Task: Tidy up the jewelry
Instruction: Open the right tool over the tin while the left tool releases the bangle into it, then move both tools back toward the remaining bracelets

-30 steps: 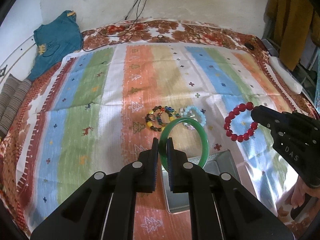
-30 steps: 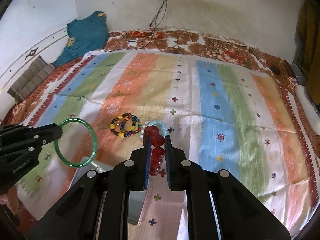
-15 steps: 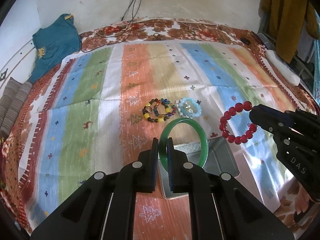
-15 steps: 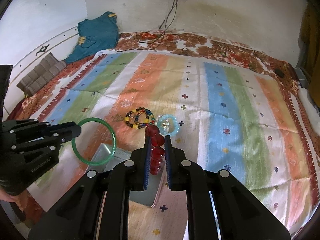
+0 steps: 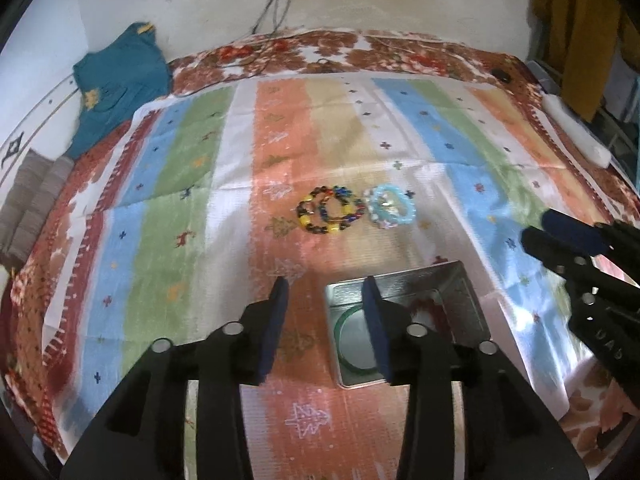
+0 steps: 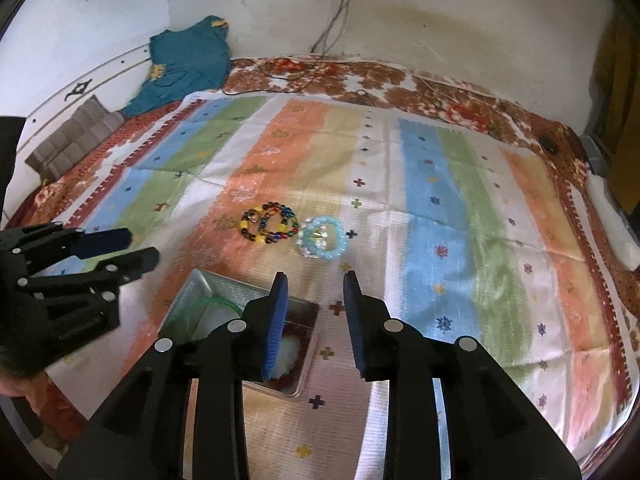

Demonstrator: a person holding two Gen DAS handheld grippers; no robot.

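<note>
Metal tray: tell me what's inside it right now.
The tray holds the green bangle on its left side and the red bead bracelet on its right. The left gripper's finger covers the middle, so nothing else can be confirmed.

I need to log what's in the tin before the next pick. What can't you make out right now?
- Red bead bracelet: blurred in the left wrist view, mostly hidden in the right by the right hand-held gripper finger.
- Green bangle: part hidden behind a left hand-held gripper finger.
- Metal tin: glare hides its floor.
- Light-blue bracelet: charms too small to identify.
</note>
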